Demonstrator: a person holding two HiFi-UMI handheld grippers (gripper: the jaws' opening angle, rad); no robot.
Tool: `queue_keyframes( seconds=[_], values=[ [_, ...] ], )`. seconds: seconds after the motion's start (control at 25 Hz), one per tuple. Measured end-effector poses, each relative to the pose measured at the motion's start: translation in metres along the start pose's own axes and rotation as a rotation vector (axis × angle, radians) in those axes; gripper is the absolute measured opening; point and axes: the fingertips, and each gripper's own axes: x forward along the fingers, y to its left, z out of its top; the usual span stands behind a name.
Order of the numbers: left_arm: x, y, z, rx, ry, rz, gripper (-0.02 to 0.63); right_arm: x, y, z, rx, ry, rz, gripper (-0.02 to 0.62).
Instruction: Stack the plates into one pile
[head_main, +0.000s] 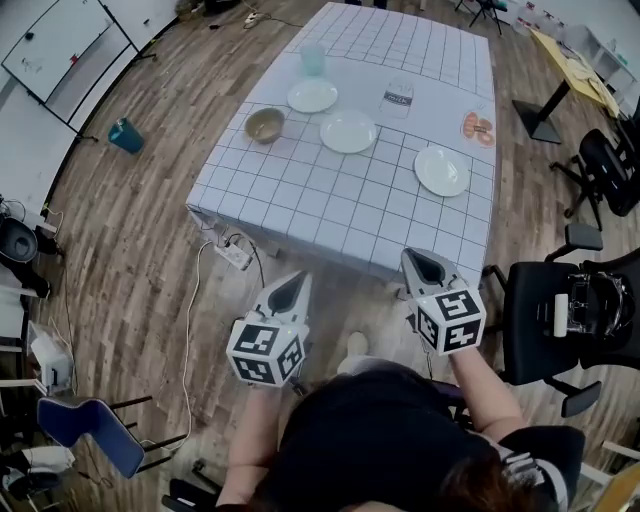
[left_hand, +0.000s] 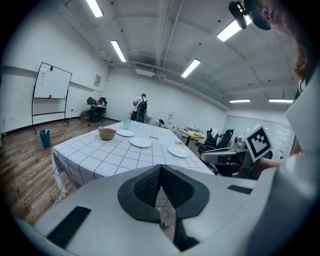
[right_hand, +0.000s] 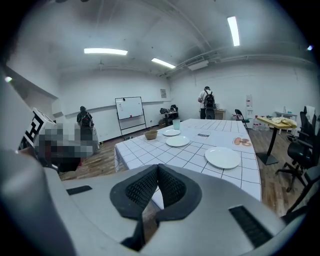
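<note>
Three white plates lie apart on the checked tablecloth: a far one (head_main: 313, 95), a middle one (head_main: 348, 131) and a near right one (head_main: 441, 170). They also show in the left gripper view, far plate (left_hand: 125, 133), middle plate (left_hand: 140, 142), right plate (left_hand: 178, 151), and in the right gripper view, far plate (right_hand: 171, 132), middle plate (right_hand: 177, 141), right plate (right_hand: 222, 157). My left gripper (head_main: 292, 285) and right gripper (head_main: 420, 263) hover short of the table's near edge, both shut and empty.
On the table (head_main: 330, 210) also stand a tan bowl (head_main: 265, 124), a pale green cup (head_main: 313, 58), a clear container (head_main: 398, 98) and a snack packet (head_main: 478, 127). Black office chairs (head_main: 560, 320) stand at right. A power strip with cables (head_main: 233, 254) lies on the floor under the near edge.
</note>
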Motion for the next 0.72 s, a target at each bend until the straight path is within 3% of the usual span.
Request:
queue_keyframes(
  seconds=[0.2,0.4,0.72],
  values=[
    [0.027,0.0,0.01,0.041,0.008,-0.005,0.026,0.006,-0.032,0.003,0.124,-0.044,-0.069,0.015],
    [0.051,-0.005,0.02,0.077,0.005,-0.014,0.026,0.001,-0.063,-0.003,0.374,-0.102,-0.106,0.015],
    [0.096,-0.009,0.047,0.185,0.034,-0.109,0.028,-0.008,-0.098,-0.008,0.613,-0.17,-0.2,0.033]
  ],
)
